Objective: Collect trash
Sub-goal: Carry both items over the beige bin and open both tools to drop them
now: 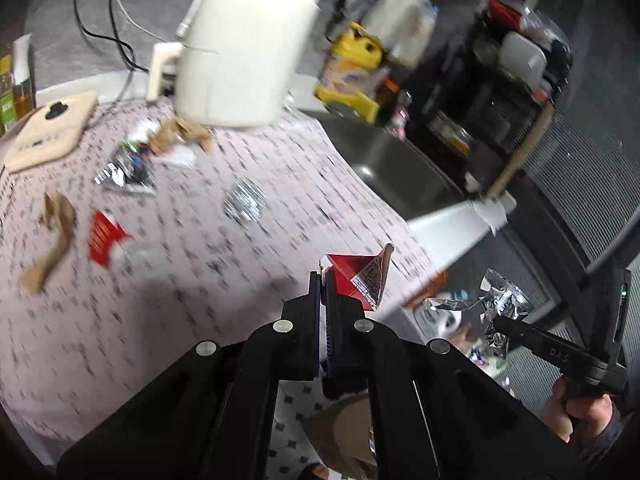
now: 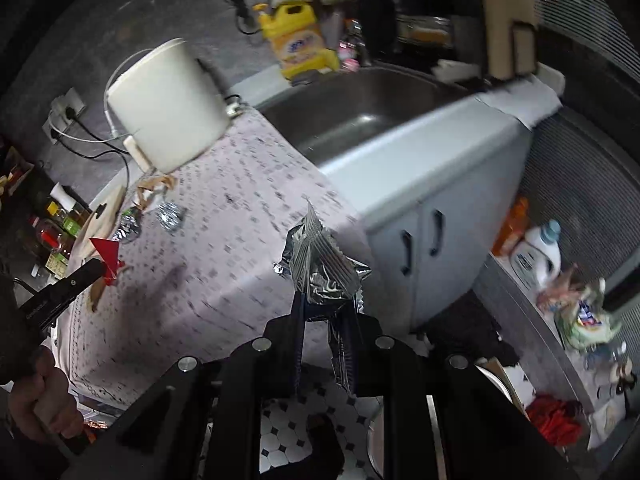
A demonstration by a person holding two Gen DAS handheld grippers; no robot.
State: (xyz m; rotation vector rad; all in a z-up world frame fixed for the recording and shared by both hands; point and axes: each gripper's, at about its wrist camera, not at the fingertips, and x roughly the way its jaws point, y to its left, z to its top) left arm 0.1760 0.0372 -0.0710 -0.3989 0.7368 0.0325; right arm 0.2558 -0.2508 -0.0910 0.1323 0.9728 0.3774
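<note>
My left gripper [image 1: 323, 280] is shut on a red paper wrapper [image 1: 356, 276] and holds it above the table's near right edge; it also shows in the right wrist view [image 2: 107, 258]. My right gripper [image 2: 326, 308] is shut on a crumpled silver foil wrapper [image 2: 320, 268], held off the table's edge; the wrapper also shows in the left wrist view [image 1: 496, 304]. On the patterned tablecloth [image 1: 200, 320] lie a foil ball [image 1: 245, 201], a red carton [image 1: 105, 240], brown paper scraps [image 1: 54, 236], and a silver packet [image 1: 126, 172].
A white air fryer [image 1: 244, 56] stands at the table's back, with a beige scale [image 1: 50, 130] to its left. A steel sink [image 2: 360, 108] with yellow detergent [image 2: 298, 40] is to the right. Bottles and clutter [image 2: 540, 256] sit on a low ledge at right.
</note>
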